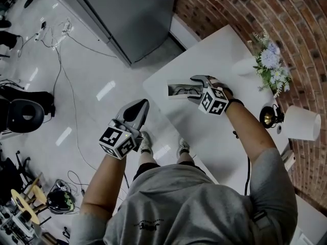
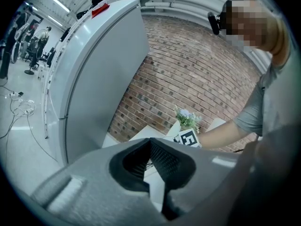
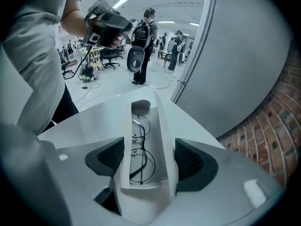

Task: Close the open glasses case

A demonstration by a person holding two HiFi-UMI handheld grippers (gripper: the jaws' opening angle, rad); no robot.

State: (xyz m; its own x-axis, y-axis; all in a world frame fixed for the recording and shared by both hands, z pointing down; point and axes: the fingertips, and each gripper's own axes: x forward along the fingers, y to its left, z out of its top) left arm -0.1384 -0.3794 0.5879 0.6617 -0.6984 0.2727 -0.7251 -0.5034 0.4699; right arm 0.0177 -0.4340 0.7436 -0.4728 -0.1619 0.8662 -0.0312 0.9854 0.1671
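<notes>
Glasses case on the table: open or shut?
Open: the glasses case has its lid raised, and the glasses lie exposed inside.

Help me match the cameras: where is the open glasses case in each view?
Head view: glasses case near the table's left corner, under the right gripper.
Left gripper view: cannot be made out.
Right gripper view: glasses case at centre, between the jaws.
Shared landmark: grey cabinet.

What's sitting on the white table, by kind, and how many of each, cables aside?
glasses case: 1
pair of glasses: 1
bunch of flowers: 1
white cylinder: 1
small black round object: 1
Total: 5
</notes>
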